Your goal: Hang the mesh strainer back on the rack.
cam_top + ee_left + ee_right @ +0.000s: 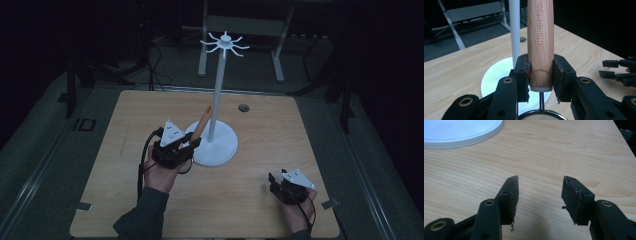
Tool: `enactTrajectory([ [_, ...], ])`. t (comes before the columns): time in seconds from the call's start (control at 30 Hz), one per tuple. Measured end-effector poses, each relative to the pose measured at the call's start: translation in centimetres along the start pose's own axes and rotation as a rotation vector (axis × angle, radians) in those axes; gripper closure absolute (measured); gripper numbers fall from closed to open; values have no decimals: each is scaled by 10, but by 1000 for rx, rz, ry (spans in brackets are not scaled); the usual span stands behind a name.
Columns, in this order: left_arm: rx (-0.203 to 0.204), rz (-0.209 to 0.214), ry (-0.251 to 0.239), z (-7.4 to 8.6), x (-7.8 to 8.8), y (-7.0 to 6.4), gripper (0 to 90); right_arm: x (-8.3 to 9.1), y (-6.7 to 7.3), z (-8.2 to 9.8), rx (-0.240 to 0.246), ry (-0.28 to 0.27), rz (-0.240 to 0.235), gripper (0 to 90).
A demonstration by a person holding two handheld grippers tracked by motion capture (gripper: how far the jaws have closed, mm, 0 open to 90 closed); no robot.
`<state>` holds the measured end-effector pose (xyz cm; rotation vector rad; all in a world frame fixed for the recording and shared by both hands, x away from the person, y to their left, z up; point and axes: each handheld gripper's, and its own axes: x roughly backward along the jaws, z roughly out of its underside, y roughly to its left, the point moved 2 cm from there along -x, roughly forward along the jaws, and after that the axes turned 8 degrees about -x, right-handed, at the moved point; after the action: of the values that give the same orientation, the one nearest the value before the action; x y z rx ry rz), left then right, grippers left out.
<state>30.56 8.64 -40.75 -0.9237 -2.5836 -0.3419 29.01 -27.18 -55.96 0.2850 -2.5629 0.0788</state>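
**Q:** Nearest my left hand, what is happening?

**Me:** At the near edge of the white stand's base, my left gripper is clamped on the wooden handle of a kitchen strainer, close to its lower end; the mesh bowl sits just below the jaws. To do this well, I judge I should keep the handle upright, lift it along the pole, and hook its top end on one of the prongs.

**Q:** And your right?

**Me:** My right gripper rests low over the table, jaws apart, nothing between them.

**Q:** Any containers?

**Me:** Just the strainer bowl; I cannot tell its contents. Farther off, the prongs hang bare.
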Motion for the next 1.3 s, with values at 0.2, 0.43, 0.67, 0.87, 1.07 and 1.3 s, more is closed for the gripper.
enactTrajectory([
  [0.2, -5, -4, -10, -4, 1, 0, 686, 0, 0, 0, -1, 0, 1, 473],
  [0.43, 4, -5, -36, -11, 5, 1, 686, 0, -1, 0, 0, -1, 2, 471],
  [0.67, 11, -16, -65, -19, 6, 1, 685, 1, 0, 0, 1, -1, 4, 470],
  [0.87, 20, -24, -81, -22, 7, 1, 686, 1, -1, 0, 1, -2, 3, 470],
  [1.07, 29, -43, -103, -29, 6, 3, 686, 1, -1, 0, 1, -3, 4, 470],
  [1.3, 37, -56, -131, -38, 6, 6, 686, 1, -1, 0, 1, 0, 4, 470],
])
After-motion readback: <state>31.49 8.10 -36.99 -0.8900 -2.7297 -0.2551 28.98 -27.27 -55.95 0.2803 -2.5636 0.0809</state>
